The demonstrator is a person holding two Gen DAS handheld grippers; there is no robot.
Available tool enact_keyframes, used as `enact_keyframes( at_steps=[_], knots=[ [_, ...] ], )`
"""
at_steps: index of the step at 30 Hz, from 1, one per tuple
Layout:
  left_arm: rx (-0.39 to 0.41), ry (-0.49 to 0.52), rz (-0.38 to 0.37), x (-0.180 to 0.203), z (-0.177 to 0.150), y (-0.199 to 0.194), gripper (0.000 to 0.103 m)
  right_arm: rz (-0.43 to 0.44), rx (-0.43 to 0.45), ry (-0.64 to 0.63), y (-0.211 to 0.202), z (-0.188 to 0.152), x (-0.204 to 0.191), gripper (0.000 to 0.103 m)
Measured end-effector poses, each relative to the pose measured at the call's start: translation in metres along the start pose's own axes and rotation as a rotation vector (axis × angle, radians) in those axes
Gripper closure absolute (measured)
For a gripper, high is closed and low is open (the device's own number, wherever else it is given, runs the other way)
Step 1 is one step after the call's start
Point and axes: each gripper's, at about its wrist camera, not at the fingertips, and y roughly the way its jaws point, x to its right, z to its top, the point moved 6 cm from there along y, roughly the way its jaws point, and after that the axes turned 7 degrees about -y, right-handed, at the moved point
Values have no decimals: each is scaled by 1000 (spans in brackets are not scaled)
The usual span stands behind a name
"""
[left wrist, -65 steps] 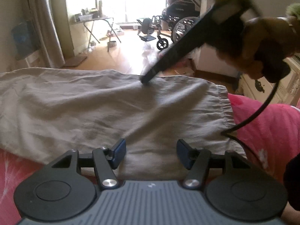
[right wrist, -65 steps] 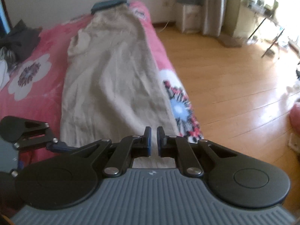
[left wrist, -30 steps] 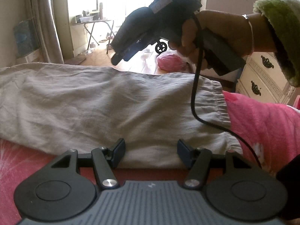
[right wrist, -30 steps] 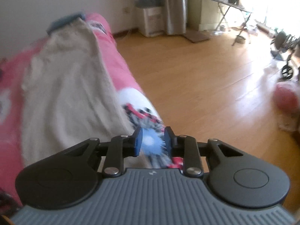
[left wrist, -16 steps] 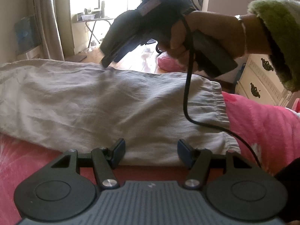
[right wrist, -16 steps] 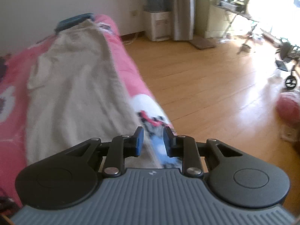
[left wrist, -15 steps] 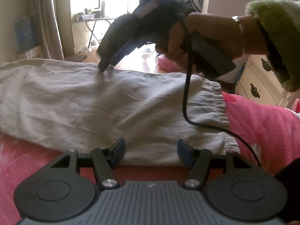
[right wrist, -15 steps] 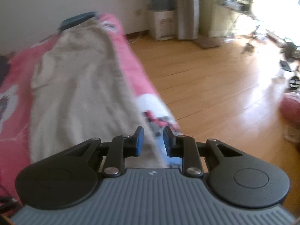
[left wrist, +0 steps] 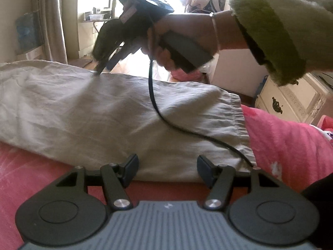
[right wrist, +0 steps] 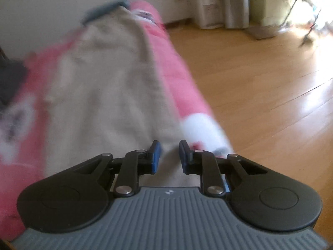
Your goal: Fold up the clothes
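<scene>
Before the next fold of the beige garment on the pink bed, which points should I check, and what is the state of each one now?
1. Beige garment lies flat along the bed: ok, only light wrinkles.
2. Left tongs open, at the near hem: ok, nothing between the pads.
3. Right tongs over the far edge of the garment: ok, a narrow gap, no cloth pinched.
4. Right tongs touching the cloth: cannot tell; the tip meets the edge in the left view, the right view is blurred.
5. Black cable clear of the fold: not ok, it crosses over the garment.
6. Pink blanket free around the waistband end: ok.
</scene>
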Motion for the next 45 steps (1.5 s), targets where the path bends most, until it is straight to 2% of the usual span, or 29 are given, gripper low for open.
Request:
enact_keyframes(
  at_steps=[2, 4, 5, 7, 8, 11, 13, 14, 15, 18, 19, 20, 22, 23, 24, 25, 26, 28, 30, 31, 33, 35, 36, 38, 41, 43, 45],
  knots=[
    [2, -14, -11, -2, 0, -2, 40, -75, 17, 48, -1, 7, 16, 84],
    [8, -32, -26, -5, 1, -3, 39, -2, 54, 65, -9, 15, 12, 83],
    [12, -42, -33, -6, 1, -3, 39, 70, 59, 61, -10, 17, 3, 83],
    [20, -65, -47, -8, 1, -3, 39, 200, 24, 12, -4, 15, -19, 84],
    [24, -80, -54, -10, 2, -3, 39, 225, 2, -18, 1, 12, -26, 84],
    [37, -112, -70, -15, 4, -10, 39, 104, -22, -68, 16, 11, -21, 98],
    [55, -133, -78, -21, 5, -19, 39, -1, 6, -8, 9, 21, -3, 92],
    [64, -143, -83, -24, 6, -23, 39, -16, 17, -19, 3, 23, 0, 92],
    [75, -147, -90, -26, 7, -27, 39, -7, 22, -21, -3, 24, 0, 92],
    [85, -150, -108, -30, 8, -30, 39, 205, -2, -49, -17, 14, -26, 92],
    [81, -150, -107, -30, 7, -28, 39, 227, -27, -98, -18, 6, -35, 91],
    [74, -149, -104, -31, 7, -26, 39, 209, -59, -141, -15, -3, -37, 91],
    [64, -148, -100, -31, 6, -23, 39, 120, -85, -145, -13, -17, -21, 93],
    [63, -148, -100, -31, 5, -26, 39, 80, -89, -141, -15, -21, -14, 93],
    [61, -148, -106, -31, 5, -27, 39, 49, -75, -126, -22, -19, -10, 87],
    [61, -145, -113, -30, 4, -28, 39, 17, -62, -110, -30, -18, -5, 87],
    [61, -142, -119, -30, 4, -30, 39, 17, -47, -102, -38, -17, -4, 87],
    [49, -127, -123, -27, 3, -27, 39, 133, -42, -138, -55, -24, -20, 87],
    [33, -105, -123, -24, 1, -24, 39, 239, -95, -241, -62, -38, -37, 87],
    [26, -92, -119, -23, 0, -22, 39, 246, -150, -300, -60, -49, -42, 87],
    [7, -65, -100, -21, -3, -17, 39, 162, -240, -375, -57, -72, -29, 88],
    [-1, -53, -92, -19, -4, -15, 39, 96, -239, -314, -68, -78, -2, 88],
    [-4, -47, -90, -19, -3, -15, 39, 66, -222, -292, -77, -76, 5, 85],
    [-5, -42, -87, -18, -4, -14, 39, 34, -188, -255, -93, -71, 14, 85],
    [-9, -36, -79, -17, -6, -12, 39, 184, -174, -335, -102, -76, -25, 85],
    [-16, -27, -73, -17, -6, -10, 39, 253, -224, -439, -97, -94, -50, 88],
    [-23, -22, -69, -18, -7, -11, 39, 219, -288, -522, -98, -121, -49, 88]
  ],
)
